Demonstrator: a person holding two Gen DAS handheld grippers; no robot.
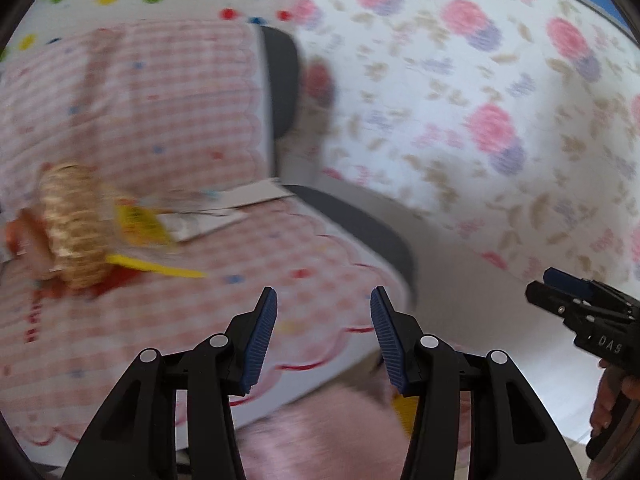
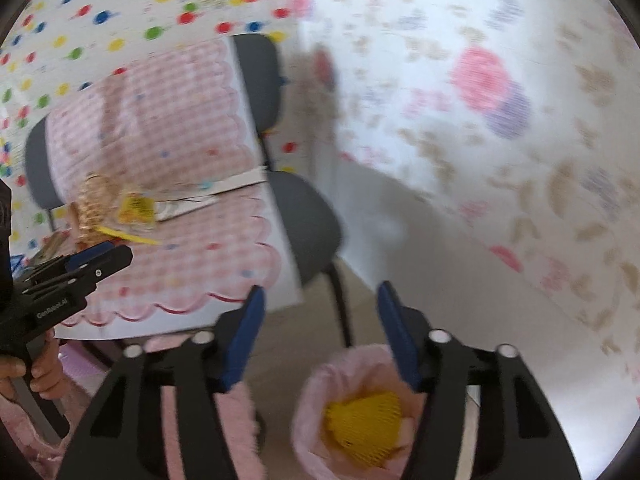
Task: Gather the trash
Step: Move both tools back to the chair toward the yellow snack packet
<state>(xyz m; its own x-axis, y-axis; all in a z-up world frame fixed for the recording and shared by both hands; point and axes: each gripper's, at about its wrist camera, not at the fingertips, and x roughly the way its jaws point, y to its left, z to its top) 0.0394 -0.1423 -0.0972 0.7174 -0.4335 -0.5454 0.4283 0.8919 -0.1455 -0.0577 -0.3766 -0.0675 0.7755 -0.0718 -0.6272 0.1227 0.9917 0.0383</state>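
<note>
Trash lies on the pink checked cloth (image 1: pixel 168 128) over a grey chair: a crinkled gold wrapper (image 1: pixel 74 228), a yellow packet (image 1: pixel 138 224), a yellow strip (image 1: pixel 160 268) and white paper (image 1: pixel 224 208). The same pile shows in the right wrist view, with the gold wrapper (image 2: pixel 94 200) at left. My left gripper (image 1: pixel 323 328) is open and empty above the seat's front edge. My right gripper (image 2: pixel 320 336) is open and empty above a bin with a pink liner (image 2: pixel 320 392) holding a yellow foam net (image 2: pixel 362 428). Both views are blurred.
The grey chair (image 2: pixel 316 228) stands against a floral sheet (image 1: pixel 460 100) at right and a dotted sheet (image 2: pixel 100 20) behind. The right gripper shows at the left view's right edge (image 1: pixel 576 300). The left gripper shows at the right view's left (image 2: pixel 76 272). Pale floor (image 2: pixel 400 240) lies beside the chair.
</note>
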